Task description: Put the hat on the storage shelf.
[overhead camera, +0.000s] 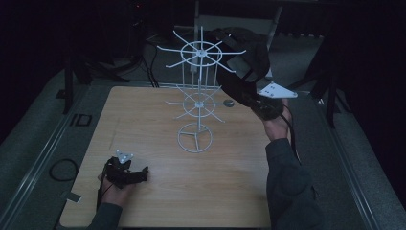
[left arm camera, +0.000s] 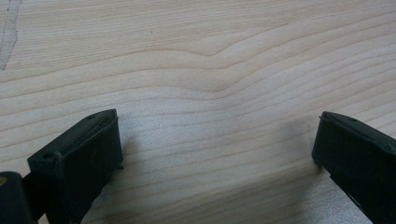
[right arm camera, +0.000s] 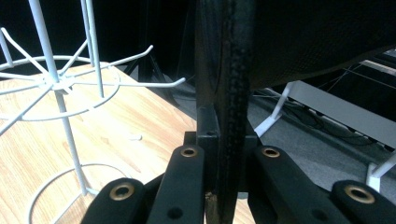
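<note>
The bag (overhead camera: 242,60), dark and limp, hangs in the air at the far right of the table (overhead camera: 158,201), held up beside the top ring of the white wire rack (overhead camera: 197,91). The right gripper (overhead camera: 249,96) has it: in the right gripper view the jaws are pressed together on a thick stitched band of the bag (right arm camera: 233,93), which runs straight up between them, with the body of the bag spreading above and to the right. In the high view the bag seems to touch or overlap a right-hand prong of the rack's top tier; whether any part is already hooked on, I cannot tell.

The left gripper (overhead camera: 125,173) rests low on the near left of the table, well apart from rack and bag. Its jaws stand spread wide over bare wood and hold nothing.

As I judge it, the step in hand is hanging the bag on the rack. The next move calls for bringing a loop or strap over an upturned prong tip, lowering until the prong takes the weight, then letting the jaws part. The rack looks light, so a sideways pull could tip it; the free left gripper could steady its base ring (overhead camera: 195,140).
</note>
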Available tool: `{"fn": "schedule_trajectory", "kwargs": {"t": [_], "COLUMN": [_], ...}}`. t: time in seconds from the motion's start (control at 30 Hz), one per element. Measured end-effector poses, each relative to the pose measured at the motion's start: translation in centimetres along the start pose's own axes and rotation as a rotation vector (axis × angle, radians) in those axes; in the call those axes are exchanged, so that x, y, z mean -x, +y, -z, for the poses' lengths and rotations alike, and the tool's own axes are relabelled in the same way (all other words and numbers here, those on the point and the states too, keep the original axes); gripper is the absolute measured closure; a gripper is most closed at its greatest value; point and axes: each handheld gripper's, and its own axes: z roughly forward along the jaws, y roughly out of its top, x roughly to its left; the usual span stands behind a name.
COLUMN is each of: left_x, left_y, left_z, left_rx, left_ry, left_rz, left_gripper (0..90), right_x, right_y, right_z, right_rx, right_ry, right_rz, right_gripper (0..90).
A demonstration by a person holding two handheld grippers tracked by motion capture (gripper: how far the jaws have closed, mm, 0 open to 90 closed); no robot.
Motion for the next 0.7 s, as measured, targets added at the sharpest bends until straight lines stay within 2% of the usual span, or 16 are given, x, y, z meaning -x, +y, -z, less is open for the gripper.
{"fn": "schedule_trajectory", "kwargs": {"t": [0.4, 0.7], "left_x": [0.00, 0.01], "left_y": [0.00, 0.00], "left_z": [0.00, -0.01], "left_rx": [0.000, 0.001], "left_ry": [0.000, 0.000], "left_rz": [0.000, 0.001], "left_gripper": [1.5, 1.5], "right_x": [-0.39, -0.33], "right_y": [-0.24, -0.65], "right_z": [-0.41, -0.51], "right_rx": [-0.029, -0.043], "right_ry": [0.004, 0.014], "right_rz": [0.038, 0.037], "right_gripper": [86.4, 86.0]}}
